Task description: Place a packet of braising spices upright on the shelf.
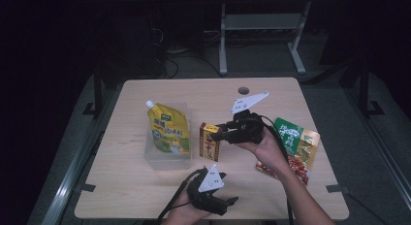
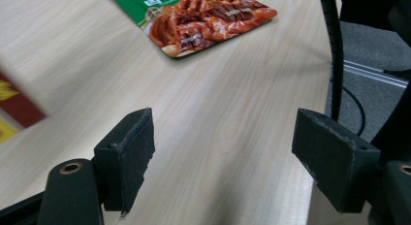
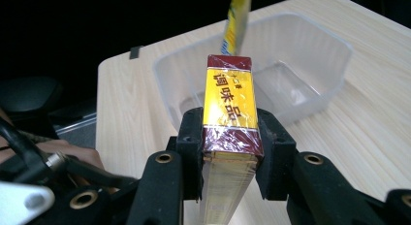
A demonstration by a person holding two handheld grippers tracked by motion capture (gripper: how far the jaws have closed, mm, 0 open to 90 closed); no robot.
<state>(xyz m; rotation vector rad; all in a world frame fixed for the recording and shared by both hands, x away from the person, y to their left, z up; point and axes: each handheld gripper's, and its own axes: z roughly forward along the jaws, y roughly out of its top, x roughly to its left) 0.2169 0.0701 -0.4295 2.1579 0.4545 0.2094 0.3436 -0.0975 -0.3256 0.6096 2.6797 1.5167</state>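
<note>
One maroon-and-yellow seasoning box [image 3: 229, 106] clamped in the right gripper [image 3: 229, 147]; one left gripper [image 2: 220, 159], jaws apart, empty

Red-and-yellow seasoning box [image 3: 229, 113], upright, clamped beside clear plastic tub [image 3: 315, 50]

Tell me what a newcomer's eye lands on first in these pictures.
First, the red-and-yellow box, clamped between the jaws of the right gripper at the middle of the table, just beside a clear plastic tub. Next, the yellow spouted pouch in that tub. Then the green and red food packet flat at the table's right, and the left gripper open at the near edge.
</note>
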